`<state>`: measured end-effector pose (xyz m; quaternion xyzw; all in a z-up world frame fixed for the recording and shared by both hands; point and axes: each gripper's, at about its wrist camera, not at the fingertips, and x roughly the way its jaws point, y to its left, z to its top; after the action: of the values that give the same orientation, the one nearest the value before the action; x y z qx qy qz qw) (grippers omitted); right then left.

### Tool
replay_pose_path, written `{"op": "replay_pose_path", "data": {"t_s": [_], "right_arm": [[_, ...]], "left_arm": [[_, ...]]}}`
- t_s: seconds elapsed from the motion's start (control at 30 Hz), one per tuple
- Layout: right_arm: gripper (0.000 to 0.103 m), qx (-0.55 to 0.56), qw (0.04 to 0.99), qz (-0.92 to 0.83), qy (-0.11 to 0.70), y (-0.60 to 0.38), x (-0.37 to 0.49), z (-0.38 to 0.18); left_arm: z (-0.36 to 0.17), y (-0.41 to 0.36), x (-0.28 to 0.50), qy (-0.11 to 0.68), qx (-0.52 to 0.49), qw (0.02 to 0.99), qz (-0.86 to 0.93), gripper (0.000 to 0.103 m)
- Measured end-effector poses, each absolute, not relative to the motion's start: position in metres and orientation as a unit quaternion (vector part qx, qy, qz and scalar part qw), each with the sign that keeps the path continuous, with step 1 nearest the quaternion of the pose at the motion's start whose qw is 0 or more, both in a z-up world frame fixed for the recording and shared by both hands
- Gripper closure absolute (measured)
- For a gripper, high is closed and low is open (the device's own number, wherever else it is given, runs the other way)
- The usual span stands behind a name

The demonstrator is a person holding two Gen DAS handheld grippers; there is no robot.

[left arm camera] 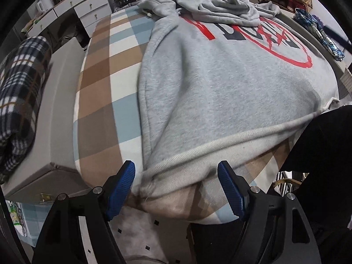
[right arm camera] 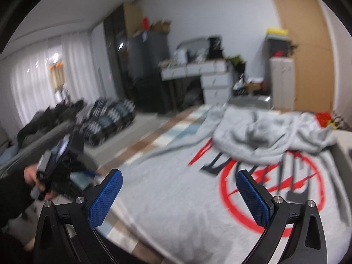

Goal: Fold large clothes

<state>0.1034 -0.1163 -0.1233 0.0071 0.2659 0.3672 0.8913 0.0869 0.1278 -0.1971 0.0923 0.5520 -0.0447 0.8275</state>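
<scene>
**Grey sweatshirt spread on the bed, both grippers open above its hem**

One grey sweatshirt [left arm camera: 220, 83] is laid chest-up on the checked bedsheet [left arm camera: 103, 83], with its red and black print [left arm camera: 259, 37] turned to the far side. Its upper part is bunched in a loose heap [left arm camera: 222, 8] near the far edge of the bed; whether this is a hood or sleeves cannot be told. The ribbed hem [left arm camera: 198, 154] hangs a little over the near edge.

The left gripper [left arm camera: 176, 189] is held wide open, with the hem corner between its blue pads but not pressed by them. The right gripper [right arm camera: 179, 198] is also spread wide and holds nothing; it is pointed over the printed chest.

The fabric is judged to be thick, soft and rather heavy fleece, not slippery and not fragile. It is expected to sag and drag when lifted, so it is best taken at the two corners of the hem, where the ribbing gives a firmer edge.

Counted: one sweatshirt, two grippers, one plaid blanket [left arm camera: 19, 92] beside the bed.
</scene>
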Motion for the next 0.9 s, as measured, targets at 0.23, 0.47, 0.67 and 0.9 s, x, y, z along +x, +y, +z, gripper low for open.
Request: {"op": "replay_pose_path", "data": {"t_s": [0.23, 0.47, 0.67, 0.9], "right_arm": [[0.000, -0.172, 0.834, 0.394, 0.346, -0.015, 0.083, -0.175], [0.024, -0.249, 0.802, 0.388, 0.380, 0.023, 0.073, -0.216], [0.062, -0.193, 0.798, 0.392, 0.415, 0.010, 0.088, -0.216], [0.093, -0.205, 0.809, 0.374, 0.404, 0.006, 0.083, -0.209]], "left_arm": [[-0.191, 0.149, 0.077, 0.537, 0.049, 0.841, -0.032, 0.029], [-0.188, 0.160, 0.067, 0.526, 0.039, 0.849, -0.028, 0.029], [-0.185, 0.162, 0.066, 0.521, 0.027, 0.852, -0.040, 0.029], [-0.185, 0.161, 0.073, 0.524, 0.037, 0.850, -0.035, 0.029]]}}
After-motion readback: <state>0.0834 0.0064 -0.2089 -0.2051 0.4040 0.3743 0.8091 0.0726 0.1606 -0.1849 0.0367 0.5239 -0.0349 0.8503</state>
